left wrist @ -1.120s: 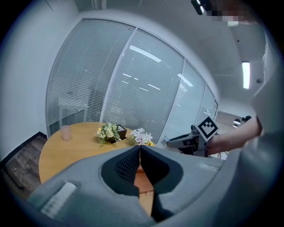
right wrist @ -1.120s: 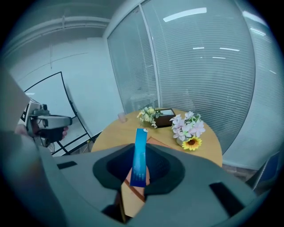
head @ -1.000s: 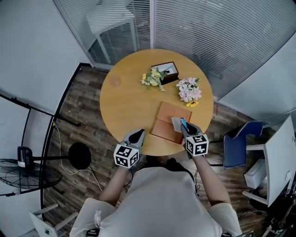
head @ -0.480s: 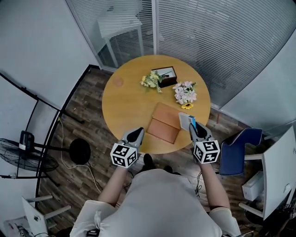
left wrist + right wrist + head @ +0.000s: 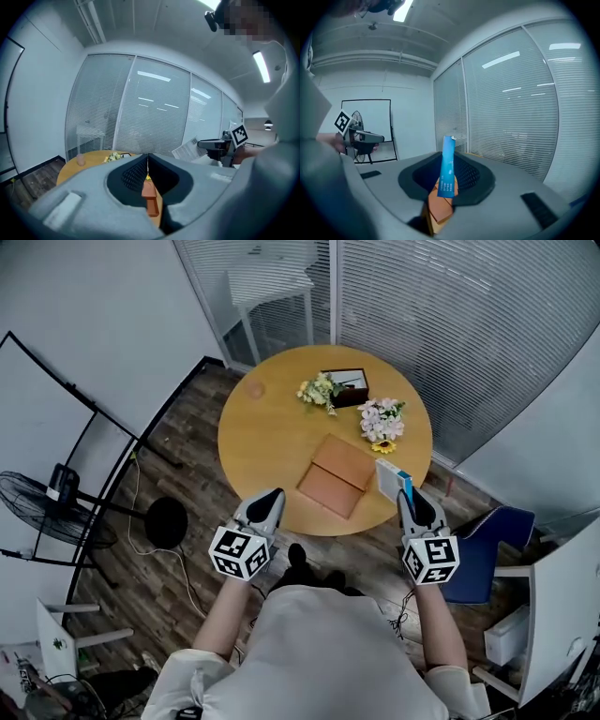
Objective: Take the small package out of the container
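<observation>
Items on the round table (image 5: 272,437)
Yellow flowers (image 5: 319,390), a dark box (image 5: 349,387) and pink flowers (image 5: 382,420) are lying near its far edge.

Round wooden bench (image 5: 272,432) mid-room on dark plank floor (image 5: 178,460). Glass partition w/ slatted blinds (image 5: 469,324) behind; white table (image 5: 272,282) beyond glass. Plain white wall (image 5: 94,296) at left. Black fan (image 5: 56,521) lower left, blue chair (image 5: 483,545) at right nr bench edge. Ceiling strip light (image 5: 260,65) lit.
</observation>
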Motion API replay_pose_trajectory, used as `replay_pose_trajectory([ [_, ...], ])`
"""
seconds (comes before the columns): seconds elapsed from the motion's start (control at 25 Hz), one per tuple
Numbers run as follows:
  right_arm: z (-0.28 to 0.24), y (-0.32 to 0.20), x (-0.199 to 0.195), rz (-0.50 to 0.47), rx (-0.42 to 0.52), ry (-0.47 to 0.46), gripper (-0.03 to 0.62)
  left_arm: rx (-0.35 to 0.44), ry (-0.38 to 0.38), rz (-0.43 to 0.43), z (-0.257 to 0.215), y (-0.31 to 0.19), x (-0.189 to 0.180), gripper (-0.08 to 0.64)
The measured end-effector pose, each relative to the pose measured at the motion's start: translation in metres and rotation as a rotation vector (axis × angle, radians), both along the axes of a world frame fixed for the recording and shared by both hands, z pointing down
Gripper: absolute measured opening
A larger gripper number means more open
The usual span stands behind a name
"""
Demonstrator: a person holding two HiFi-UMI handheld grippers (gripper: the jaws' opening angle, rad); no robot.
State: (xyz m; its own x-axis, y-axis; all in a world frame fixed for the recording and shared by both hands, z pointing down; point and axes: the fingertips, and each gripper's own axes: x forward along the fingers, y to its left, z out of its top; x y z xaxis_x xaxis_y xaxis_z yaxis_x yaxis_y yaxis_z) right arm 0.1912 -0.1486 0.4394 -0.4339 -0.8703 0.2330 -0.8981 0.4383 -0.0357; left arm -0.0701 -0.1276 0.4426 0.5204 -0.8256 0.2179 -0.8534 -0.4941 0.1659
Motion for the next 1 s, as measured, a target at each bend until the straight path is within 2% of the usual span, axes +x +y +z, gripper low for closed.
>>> replay_pose_trajectory([
  [0.4,-0.027,0.025,-0.017,-0.001,0.067,-0.007,0.075,0.065,-0.031,0.016,-0.028,0.019,-0.014,0.020],
  [0.56,-0.038,0.028,-0.023,0.004,0.086,-0.045,0.075,0.077,-0.016,0.041,-0.036,0.016,-0.021,0.019],
  [0.76,-0.057,0.025,-0.026,0.040,0.144,-0.039,0.075,0.099,-0.007,0.051,-0.046,0.007,-0.030,0.019],
  [1.0,-0.064,0.021,-0.028,0.052,0.158,-0.044,0.075,0.111,0.003,0.057,-0.052,-0.001,-0.030,0.018],
])
